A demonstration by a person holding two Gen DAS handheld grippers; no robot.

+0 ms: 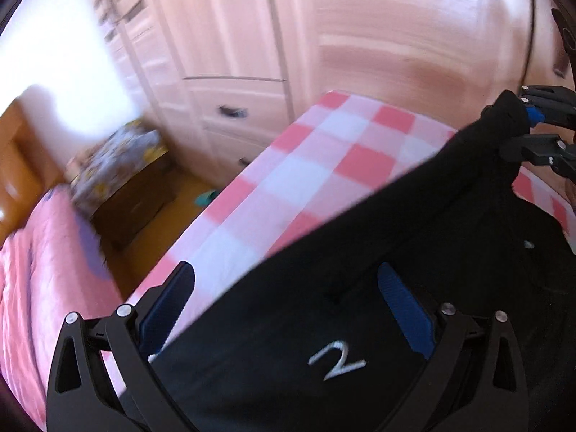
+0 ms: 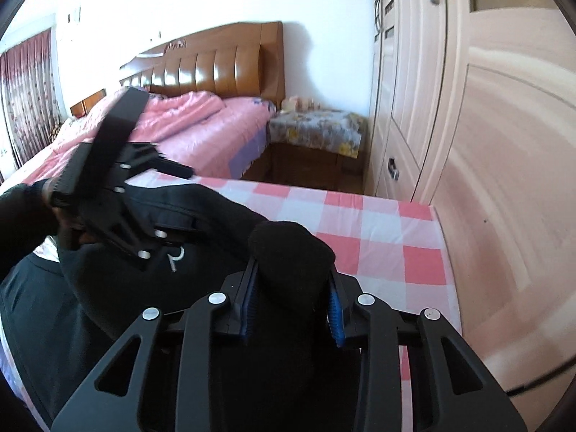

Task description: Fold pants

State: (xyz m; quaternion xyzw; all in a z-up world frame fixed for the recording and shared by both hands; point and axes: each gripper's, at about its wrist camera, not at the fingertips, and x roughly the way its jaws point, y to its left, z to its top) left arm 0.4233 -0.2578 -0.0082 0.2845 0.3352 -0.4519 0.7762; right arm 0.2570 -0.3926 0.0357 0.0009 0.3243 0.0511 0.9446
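While the black pants point(image 1: 414, 252) hang lifted above the pink-and-white checked table point(image 1: 324, 151), the step in hand looks like carrying one held edge over to make a fold. The right gripper point(image 2: 291, 306) is clamped on a bunched wad of the dark cloth, which bulges out above its blue pads point(image 2: 248, 309). The left gripper point(image 1: 288, 309) has its fingers spread wide, with cloth lying between them; whether it pinches anything I cannot tell from either view, as the pants hide its tips in the right wrist view. To do this well, I judge the left claw should close firmly on its edge before any pull, so both corners travel together. Keep the held edge taut and level, then lower it square to the table's far edge, leaving the cloth clear of the right-hand edge by the wardrobe point(image 2: 504, 144). A loose left hold would likely let the fabric sag and skew the fold.
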